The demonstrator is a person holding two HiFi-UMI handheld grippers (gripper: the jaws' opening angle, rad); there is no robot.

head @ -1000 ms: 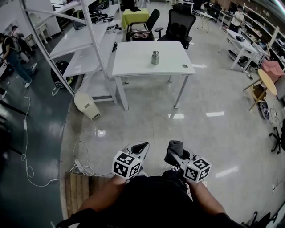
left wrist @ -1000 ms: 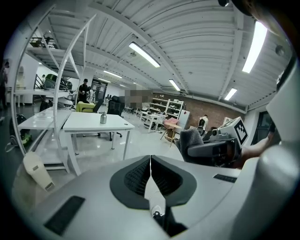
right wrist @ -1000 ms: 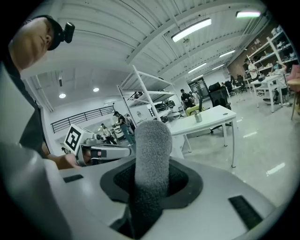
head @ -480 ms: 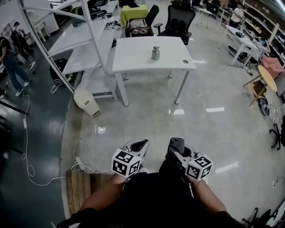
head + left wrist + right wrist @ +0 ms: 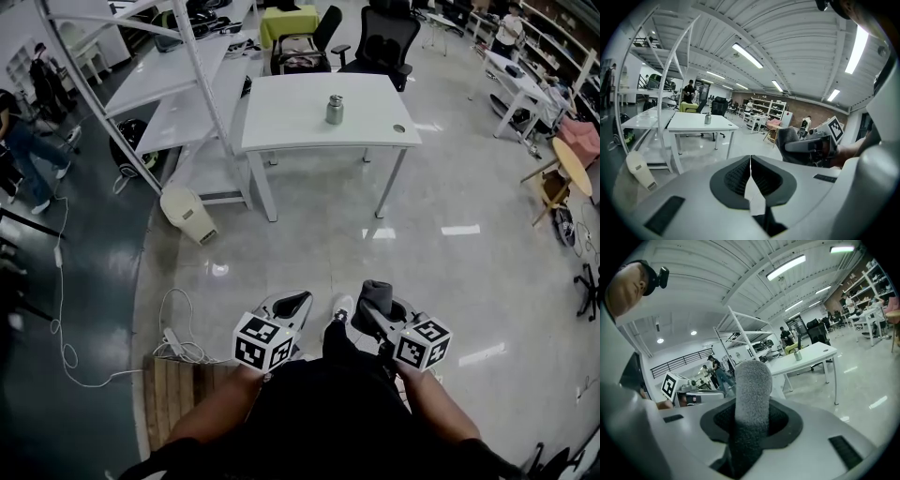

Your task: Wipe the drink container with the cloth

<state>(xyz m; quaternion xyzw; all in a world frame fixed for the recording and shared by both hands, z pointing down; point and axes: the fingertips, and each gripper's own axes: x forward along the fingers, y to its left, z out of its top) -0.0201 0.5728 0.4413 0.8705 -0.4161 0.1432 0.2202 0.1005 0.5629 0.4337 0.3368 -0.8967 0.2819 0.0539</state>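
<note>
The shiny floor (image 5: 309, 234) fills most of the head view, and the stretch between me and the white counter (image 5: 300, 122) looks a little shorter than a second ago. The counter has grown slightly in the frame, and a shoe (image 5: 342, 306) now shows between the two grippers. I read that as a step forward, so this is the walk-up and no wiping has begun. The counter stands beside a white shelving rack (image 5: 141, 94), well apart from both grippers. The left gripper (image 5: 292, 302) hangs low in front of the body with its fingers (image 5: 736, 177) pressed together on nothing, only a thin seam between the pads. The right gripper (image 5: 377, 302) rides beside it, its fingers clamped on the grey cloth (image 5: 752, 376), whose rolled end stands up out of the grip. Neither grip has changed over the last second. The drink container (image 5: 335, 109), a small metal flask with a cap, stands upright near the middle of the counter, alone but for a small round mark towards the right edge. I judge that several more steps are needed before the cloth can reach it.
</note>
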